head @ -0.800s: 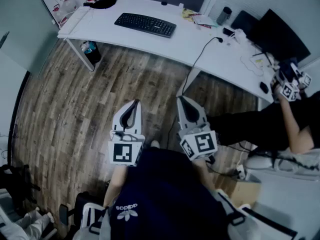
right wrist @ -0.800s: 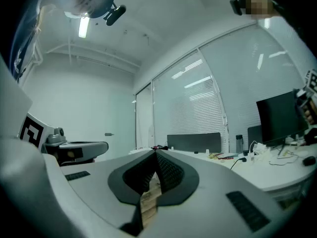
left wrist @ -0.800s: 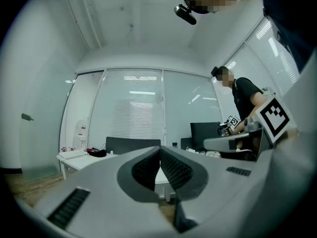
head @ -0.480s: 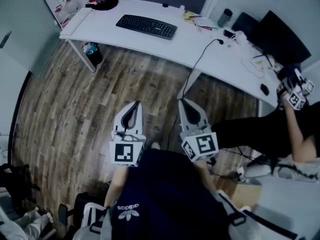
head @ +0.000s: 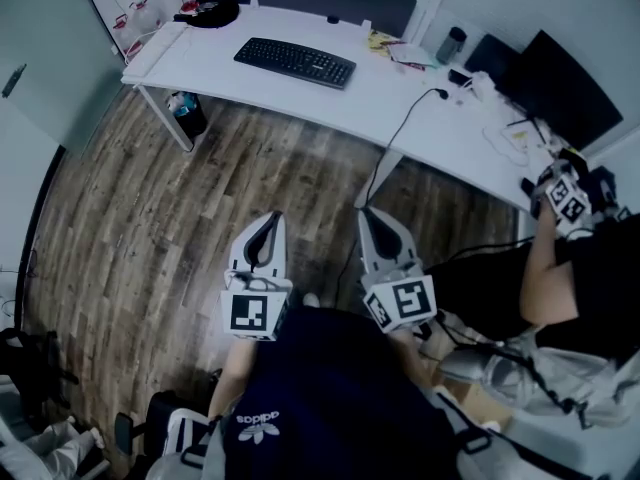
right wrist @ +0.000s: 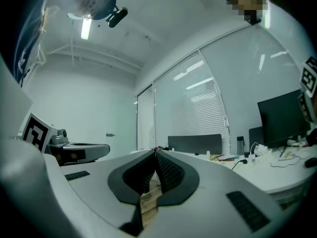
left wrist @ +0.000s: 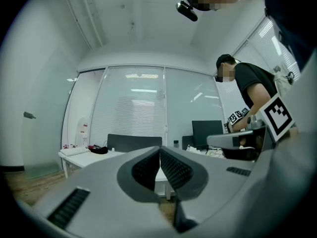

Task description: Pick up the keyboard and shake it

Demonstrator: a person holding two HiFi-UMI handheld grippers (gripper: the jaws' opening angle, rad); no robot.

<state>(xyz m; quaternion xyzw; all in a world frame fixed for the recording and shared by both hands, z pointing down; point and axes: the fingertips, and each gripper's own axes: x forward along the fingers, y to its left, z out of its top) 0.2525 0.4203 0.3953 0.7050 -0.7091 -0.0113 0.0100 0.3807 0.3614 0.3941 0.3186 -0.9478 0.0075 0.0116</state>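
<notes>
A black keyboard (head: 294, 62) lies flat on the white desk (head: 380, 103) at the far side of the room, well away from me. My left gripper (head: 270, 220) and right gripper (head: 366, 216) hang side by side over the wooden floor, close to my body, both pointing toward the desk. Each is shut with nothing between its pads. In the left gripper view the left gripper (left wrist: 159, 150) has its tips touching, with the desk (left wrist: 86, 157) low in the distance. The right gripper (right wrist: 155, 154) is likewise closed on nothing in its own view.
A second person (head: 560, 268) sits at the right end of the desk with marker-cubed grippers (head: 562, 196). A monitor (head: 555, 83), a bottle (head: 450, 43), a cable (head: 400, 128) and papers sit on the desk. A bin (head: 186, 108) stands under its left end.
The desk and keyboard have slid slightly right and up in the head view. The seated person's arm has moved left and lower. My two grippers keep their pose.
</notes>
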